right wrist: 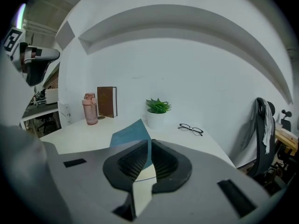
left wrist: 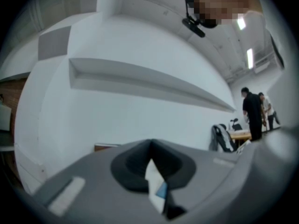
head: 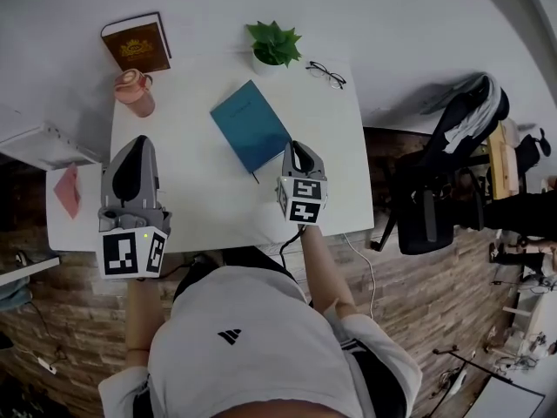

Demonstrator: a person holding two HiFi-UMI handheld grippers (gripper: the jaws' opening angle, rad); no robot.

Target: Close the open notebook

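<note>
While notebook point(head: 251, 124) lay closed toward far edge of table point(head: 200, 194), my left gripper point(left wrist: 150, 146) and right gripper point(right wrist: 149, 146) were clenched, empty.

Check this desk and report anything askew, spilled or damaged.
Only the closed teal notebook looks askew: it lies diagonal to the edges of the white table. The pink bottle, potted plant and glasses look in order; no spill or damage shows.

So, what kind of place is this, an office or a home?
Most likely an office or studio: a white desk with a blue notebook, glasses and a potted plant, an office chair beside it, and people standing farther off.
</note>
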